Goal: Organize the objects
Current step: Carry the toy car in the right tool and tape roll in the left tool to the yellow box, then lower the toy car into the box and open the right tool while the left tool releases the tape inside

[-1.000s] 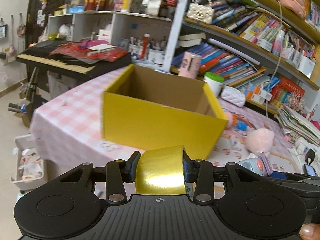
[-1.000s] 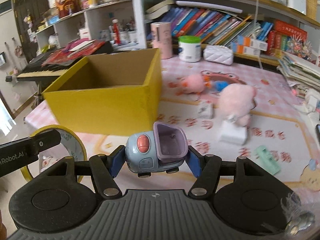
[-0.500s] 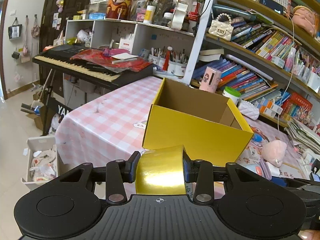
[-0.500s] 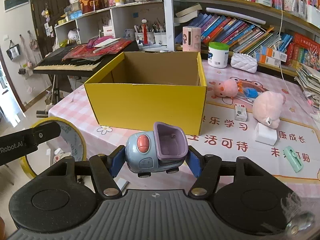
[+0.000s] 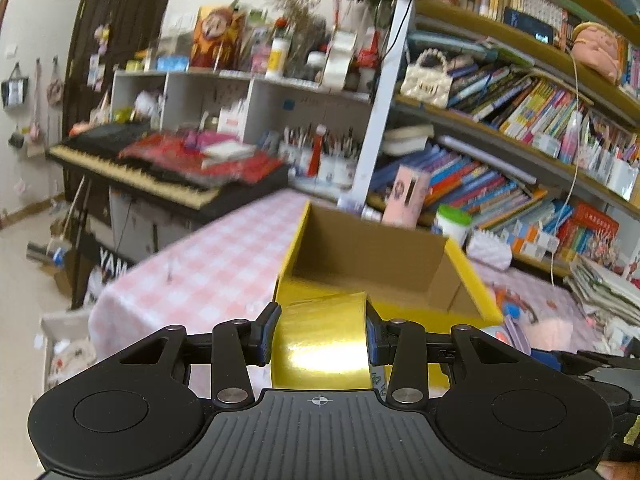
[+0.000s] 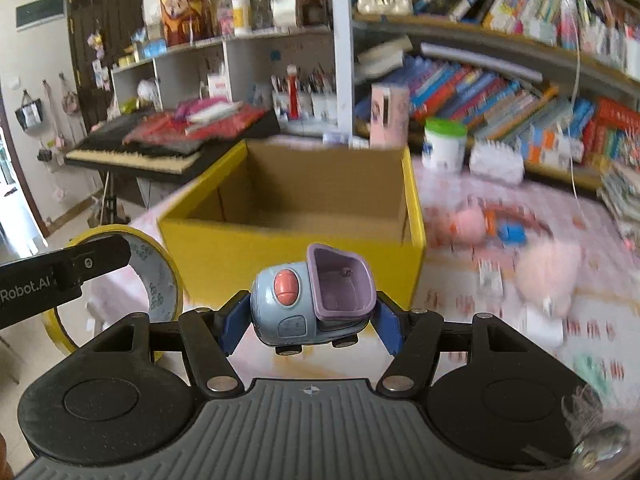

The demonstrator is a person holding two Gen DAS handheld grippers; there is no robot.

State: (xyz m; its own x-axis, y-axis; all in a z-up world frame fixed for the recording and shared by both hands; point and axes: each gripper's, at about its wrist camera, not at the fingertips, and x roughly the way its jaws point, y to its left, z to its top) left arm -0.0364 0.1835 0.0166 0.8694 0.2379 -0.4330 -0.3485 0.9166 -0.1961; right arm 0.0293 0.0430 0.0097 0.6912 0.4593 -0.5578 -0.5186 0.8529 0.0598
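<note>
My left gripper (image 5: pixel 320 332) is shut on a roll of yellow tape (image 5: pixel 320 340), held in the air in front of an open yellow cardboard box (image 5: pixel 380 260) on the pink checked table. The tape roll also shows in the right wrist view (image 6: pixel 160 280), at the left. My right gripper (image 6: pixel 308 320) is shut on a blue and purple toy car (image 6: pixel 312 300), held in front of the same box (image 6: pixel 296 248). The box looks empty inside.
Pink plush toys (image 6: pixel 548 268), a small white box (image 6: pixel 490 278) and a green item (image 6: pixel 596 364) lie on the table right of the box. A pink carton (image 6: pixel 388 114) and a green-lidded jar (image 6: pixel 444 144) stand behind it. A keyboard (image 5: pixel 160 172) and bookshelves (image 5: pixel 520 128) stand beyond.
Both grippers have risen with their loads, so I now look down into the box from higher. Both views are motion-blurred.
</note>
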